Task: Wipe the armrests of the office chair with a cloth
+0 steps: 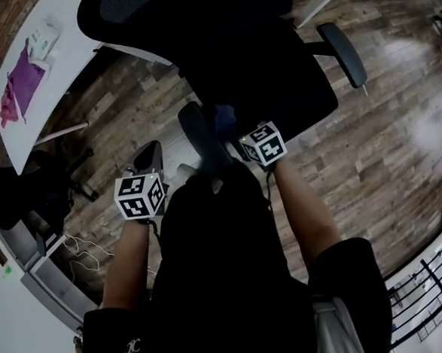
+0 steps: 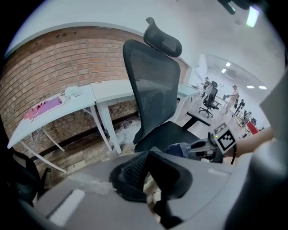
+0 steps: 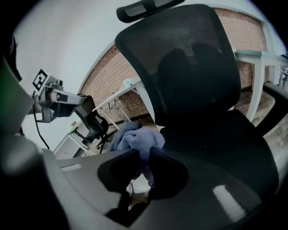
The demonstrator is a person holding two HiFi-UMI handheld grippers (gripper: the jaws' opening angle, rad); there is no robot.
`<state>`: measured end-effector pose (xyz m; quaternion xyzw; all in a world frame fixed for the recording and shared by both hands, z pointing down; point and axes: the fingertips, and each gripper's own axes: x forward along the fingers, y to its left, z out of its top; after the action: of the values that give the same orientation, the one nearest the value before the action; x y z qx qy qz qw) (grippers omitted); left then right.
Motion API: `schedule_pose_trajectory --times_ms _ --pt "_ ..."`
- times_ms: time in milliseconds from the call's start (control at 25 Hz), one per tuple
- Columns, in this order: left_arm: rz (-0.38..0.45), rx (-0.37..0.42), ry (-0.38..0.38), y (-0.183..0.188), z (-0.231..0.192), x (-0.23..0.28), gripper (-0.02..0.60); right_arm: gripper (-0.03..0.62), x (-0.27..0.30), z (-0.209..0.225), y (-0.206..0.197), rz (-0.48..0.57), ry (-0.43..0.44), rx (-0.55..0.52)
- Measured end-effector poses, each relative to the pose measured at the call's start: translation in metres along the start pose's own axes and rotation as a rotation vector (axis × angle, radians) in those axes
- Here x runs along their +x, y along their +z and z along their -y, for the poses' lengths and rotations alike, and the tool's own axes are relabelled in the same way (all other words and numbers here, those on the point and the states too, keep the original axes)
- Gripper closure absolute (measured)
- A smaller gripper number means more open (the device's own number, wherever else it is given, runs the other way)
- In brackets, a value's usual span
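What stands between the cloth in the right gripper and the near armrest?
Nothing visible stands between them. The right gripper is shut on the cloth. In the head view the cloth lies right beside the near armrest, with no other thing between. Whether they touch, I cannot tell.

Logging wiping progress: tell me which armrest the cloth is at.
The armrest nearer the person; the right gripper holds the blue cloth beside it. The far armrest has nothing near.

No readable text, label, brand or number shows in any view.
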<state>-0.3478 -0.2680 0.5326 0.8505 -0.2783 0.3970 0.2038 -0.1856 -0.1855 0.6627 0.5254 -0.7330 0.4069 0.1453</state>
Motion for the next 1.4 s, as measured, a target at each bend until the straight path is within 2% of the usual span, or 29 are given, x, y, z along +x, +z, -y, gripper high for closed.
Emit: schedule_pose_trajectory --times_ms 160,240,320,480,640,720,800,920,1080,1160,1400 --pt "0.024 -0.091 -0.011 -0.005 -0.016 -0.008 0.575 0.522 -0.031 -0.03 0.034 0.116 -0.043 -0.054" --pt "0.034 -0.111 -0.017 -0.009 -0.025 -0.011 0.575 0.522 -0.043 -0.052 0.052 0.175 -0.055 -0.074" --pt "0.045 -0.084 -0.016 -0.011 -0.036 -0.014 0.575 0.522 -0.049 -0.077 0.065 0.215 -0.061 -0.092" --pt "0.065 0.028 -0.048 -0.018 -0.056 -0.017 0.575 0.522 -0.048 -0.128 0.081 0.266 -0.102 -0.137" --pt "0.077 0.043 -0.125 -0.027 -0.086 -0.027 0.575 0.522 -0.029 -0.172 0.078 0.257 -0.184 -0.15" --pt "0.08 0.082 -0.148 -0.031 -0.108 -0.033 0.575 0.522 -0.016 -0.192 0.076 0.246 -0.241 -0.121" --pt "0.08 0.157 -0.167 -0.036 -0.126 -0.039 0.575 0.522 -0.004 -0.211 0.075 0.254 -0.304 -0.079" --pt "0.08 0.234 -0.205 -0.044 -0.153 -0.042 0.575 0.522 0.011 -0.232 0.072 0.276 -0.446 -0.014" --pt "0.051 0.226 -0.242 -0.065 -0.191 -0.048 0.575 0.522 0.034 -0.242 0.053 0.252 -0.675 0.063" --pt "0.023 0.21 -0.258 -0.077 -0.202 -0.048 0.575 0.522 0.045 -0.237 0.039 0.222 -0.76 0.114" --pt "-0.004 0.22 -0.295 -0.098 -0.212 -0.043 0.575 0.52 0.079 -0.201 0.008 0.217 -0.896 0.257"
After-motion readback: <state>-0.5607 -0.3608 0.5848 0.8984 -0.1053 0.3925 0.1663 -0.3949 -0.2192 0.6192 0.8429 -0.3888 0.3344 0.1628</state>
